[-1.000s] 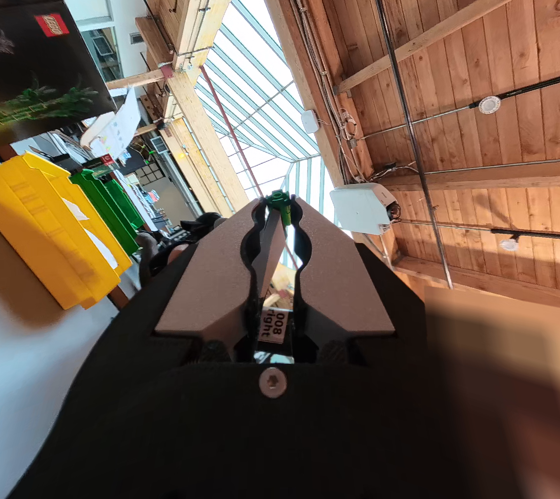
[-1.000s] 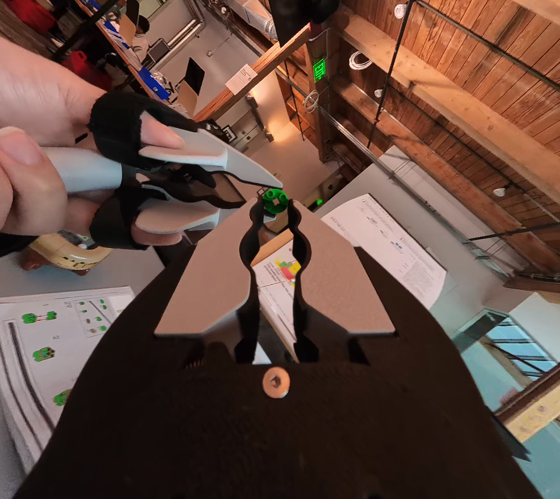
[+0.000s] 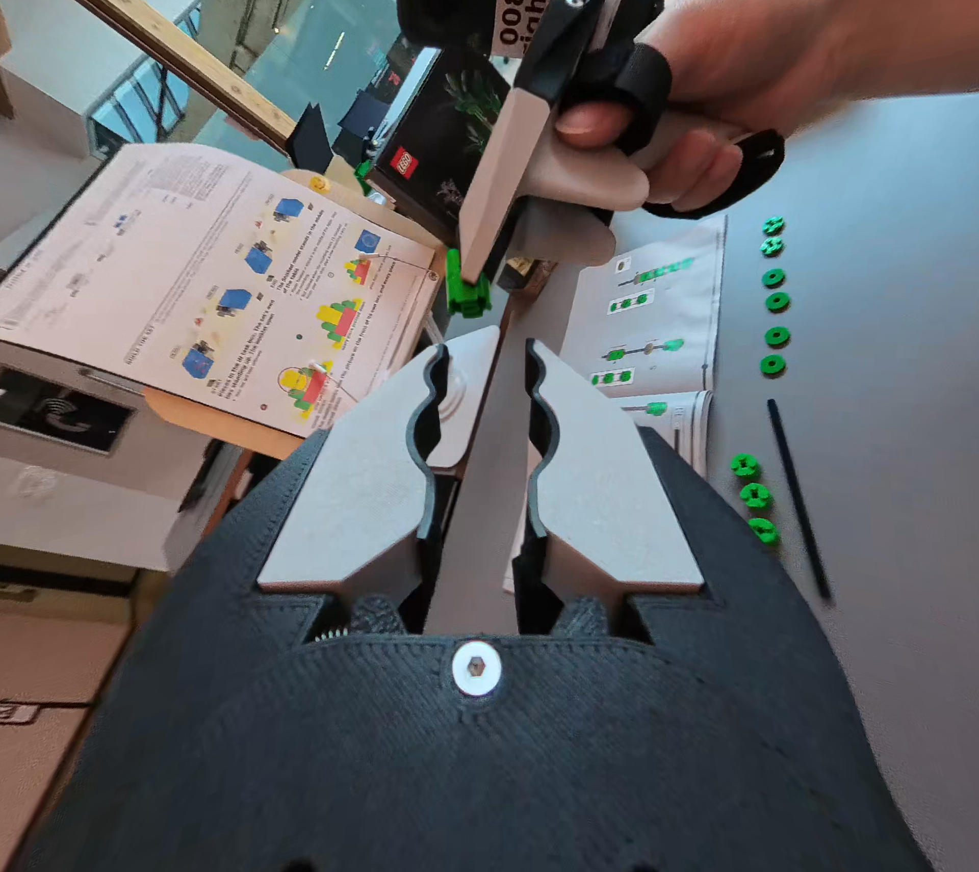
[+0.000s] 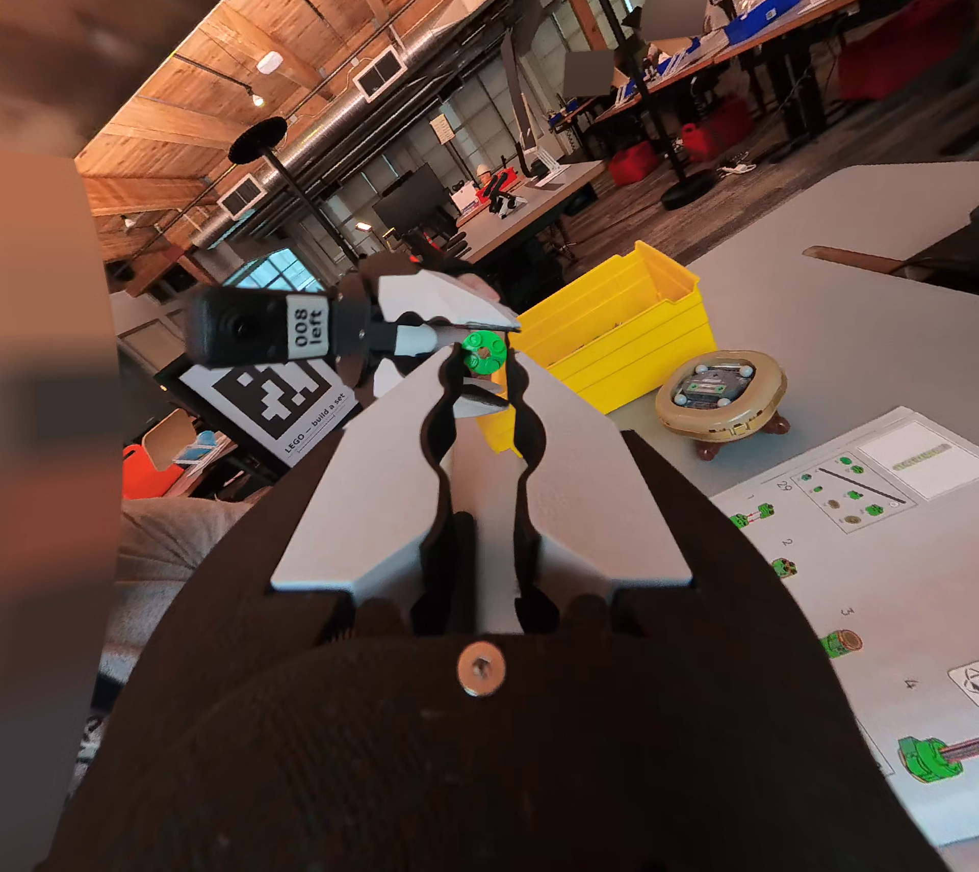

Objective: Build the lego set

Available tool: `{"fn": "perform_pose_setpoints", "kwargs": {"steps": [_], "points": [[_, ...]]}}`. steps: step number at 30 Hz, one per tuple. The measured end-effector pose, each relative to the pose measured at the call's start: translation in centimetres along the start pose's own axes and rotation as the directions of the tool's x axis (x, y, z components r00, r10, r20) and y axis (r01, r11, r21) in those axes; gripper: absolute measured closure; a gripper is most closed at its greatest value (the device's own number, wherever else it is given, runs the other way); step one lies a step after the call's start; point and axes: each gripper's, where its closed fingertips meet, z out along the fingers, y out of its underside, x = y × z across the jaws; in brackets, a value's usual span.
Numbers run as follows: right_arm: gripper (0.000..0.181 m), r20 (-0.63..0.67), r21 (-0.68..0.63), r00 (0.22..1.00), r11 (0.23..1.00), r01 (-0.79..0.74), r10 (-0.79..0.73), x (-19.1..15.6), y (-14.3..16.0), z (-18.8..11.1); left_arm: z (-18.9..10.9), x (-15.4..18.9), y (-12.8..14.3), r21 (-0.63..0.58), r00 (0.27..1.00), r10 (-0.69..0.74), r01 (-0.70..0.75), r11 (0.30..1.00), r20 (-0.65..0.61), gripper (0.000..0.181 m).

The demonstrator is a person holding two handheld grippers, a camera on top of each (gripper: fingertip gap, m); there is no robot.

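My right gripper (image 4: 483,355) is shut on a small green round lego piece (image 4: 483,352) at its fingertips, held in the air above the grey table (image 3: 874,264). In the left wrist view the right gripper (image 3: 471,277) points down, with the green piece (image 3: 466,296) at its tip and a hand around its handle. My left gripper (image 3: 511,343) is open and empty, just below and in front of that piece. In the right wrist view its fingers (image 4: 439,301) stand apart above and below the piece.
On the table lie several green round plates (image 3: 774,301), three green round bricks (image 3: 755,497), a black axle rod (image 3: 794,492) and an open instruction booklet (image 3: 657,317). A lego box (image 3: 450,132) and a poster sheet (image 3: 212,274) stand behind. A yellow bin (image 4: 609,333) and a tan round base (image 4: 720,396) sit nearby. Left and right tips are no more than a few centimetres apart.
Both grippers have tilted down from the ceiling towards the table. My left gripper was shut at the green piece and has opened and let go. The right gripper still holds it.
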Motion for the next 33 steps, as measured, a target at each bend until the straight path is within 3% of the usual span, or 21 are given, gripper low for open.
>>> {"fn": "perform_pose_setpoints", "kwargs": {"steps": [1,7,13,18,24,28,33], "points": [[0.168,-0.006,0.008,1.000,1.000,-0.004,0.004,0.2,-0.1,0.0,0.1,-0.1,0.0,-0.014,0.999,0.030,-0.030,0.999,0.020,0.154],[0.168,-0.016,0.011,0.999,0.999,-0.048,0.048,0.7,0.1,-0.1,1.7,0.0,1.6,-0.129,0.981,0.177,-0.166,0.978,0.083,0.161],[0.168,-0.015,-0.004,0.999,0.999,-0.046,0.046,0.7,0.5,0.2,2.6,0.1,1.5,-0.142,0.970,0.219,-0.203,0.969,0.109,0.179],[0.168,-0.014,-0.002,0.999,0.999,-0.043,0.043,0.7,0.4,0.1,2.5,-0.2,1.4,-0.125,0.976,0.184,-0.170,0.978,0.115,0.173],[0.168,-0.012,0.024,0.999,0.999,-0.049,0.049,0.7,-0.2,-0.3,1.6,-1.1,1.5,-0.092,0.993,0.050,-0.041,0.995,0.107,0.166],[0.167,-0.051,0.064,0.998,0.997,-0.032,0.035,1.4,-0.6,-0.5,1.7,-1.0,2.1,-0.080,0.985,-0.172,0.174,0.981,0.032,0.161],[0.167,-0.068,0.108,0.996,0.993,-0.051,0.058,2.3,-0.9,-0.7,1.5,-1.8,1.0,-0.004,0.955,-0.295,0.295,0.956,0.028,0.169]]}}
